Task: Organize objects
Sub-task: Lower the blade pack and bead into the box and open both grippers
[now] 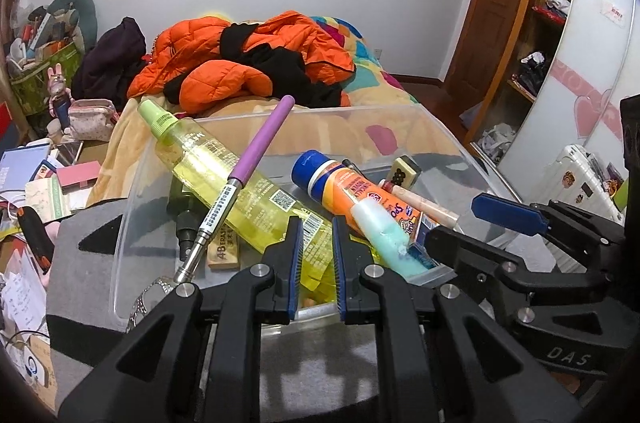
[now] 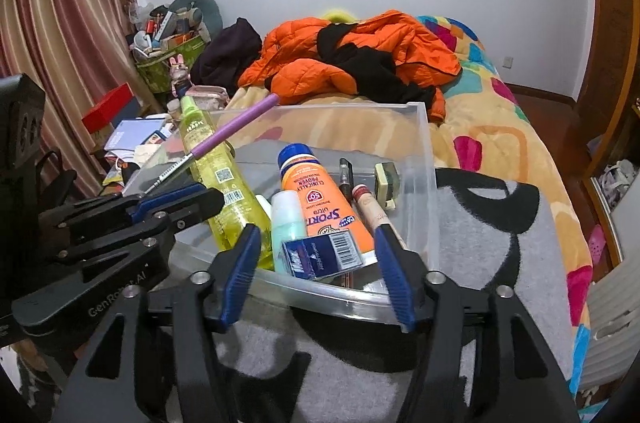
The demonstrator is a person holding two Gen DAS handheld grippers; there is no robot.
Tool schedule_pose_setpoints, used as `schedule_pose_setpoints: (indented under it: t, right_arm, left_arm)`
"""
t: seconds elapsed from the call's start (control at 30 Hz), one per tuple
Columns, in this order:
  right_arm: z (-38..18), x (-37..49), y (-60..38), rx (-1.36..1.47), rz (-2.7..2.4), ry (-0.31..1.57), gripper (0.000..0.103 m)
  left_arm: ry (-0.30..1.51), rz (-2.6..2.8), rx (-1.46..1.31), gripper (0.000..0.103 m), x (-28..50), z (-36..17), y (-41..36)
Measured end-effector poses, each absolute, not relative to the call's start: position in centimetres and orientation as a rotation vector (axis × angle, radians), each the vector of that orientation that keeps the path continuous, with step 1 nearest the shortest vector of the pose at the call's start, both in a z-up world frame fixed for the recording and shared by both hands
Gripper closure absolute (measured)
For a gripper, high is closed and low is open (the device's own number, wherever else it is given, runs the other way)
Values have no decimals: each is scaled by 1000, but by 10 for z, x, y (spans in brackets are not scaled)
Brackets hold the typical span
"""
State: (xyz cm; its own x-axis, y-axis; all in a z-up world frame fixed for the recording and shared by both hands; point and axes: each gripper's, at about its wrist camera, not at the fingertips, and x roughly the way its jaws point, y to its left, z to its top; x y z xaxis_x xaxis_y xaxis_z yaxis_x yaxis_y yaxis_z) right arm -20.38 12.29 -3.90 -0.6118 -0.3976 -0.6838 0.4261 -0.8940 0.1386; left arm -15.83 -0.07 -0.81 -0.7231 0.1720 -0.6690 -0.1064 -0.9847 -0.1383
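Clear plastic storage bin [image 2: 424, 151] sits on the grey-and-black mat [image 2: 500, 223], packed with an orange sunscreen tube [image 2: 316, 199], a yellow-green spray bottle [image 2: 216, 175] and a small navy barcoded box [image 2: 320, 255] against its near wall. Right gripper [image 2: 316, 259] is spread, straddling that wall, gripping nothing. Left gripper [image 1: 314, 255] is pressed nearly together, empty, at the near edge. Judgement: the navy box should be centred between the pads before squeezing, keeping clear of the rim.

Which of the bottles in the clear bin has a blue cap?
The orange sunscreen bottle, capped in blue; the tall yellow-green spray bottle beside it has a pale green top.
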Motion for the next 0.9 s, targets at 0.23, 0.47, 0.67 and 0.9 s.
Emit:
schedule_pose_setpoints:
  t: [0.23, 0.47, 0.67, 0.9]
  right_arm:
    - [-33, -198, 126, 1015, -2476, 65, 47]
    - [-20, -185, 130, 976, -2462, 103, 46]
    - [-13, -171, 130, 942, -2464, 130, 29]
    - [-7, -154, 134, 918, -2495, 158, 20]
  left_arm:
    - [-150, 2781, -1073, 91, -152, 0, -2]
    - [-160, 2802, -1040, 76, -138, 13, -5]
    - [-143, 2840, -1009, 61, -122, 22, -6]
    - [-89, 2878, -958, 31, -99, 32, -3]
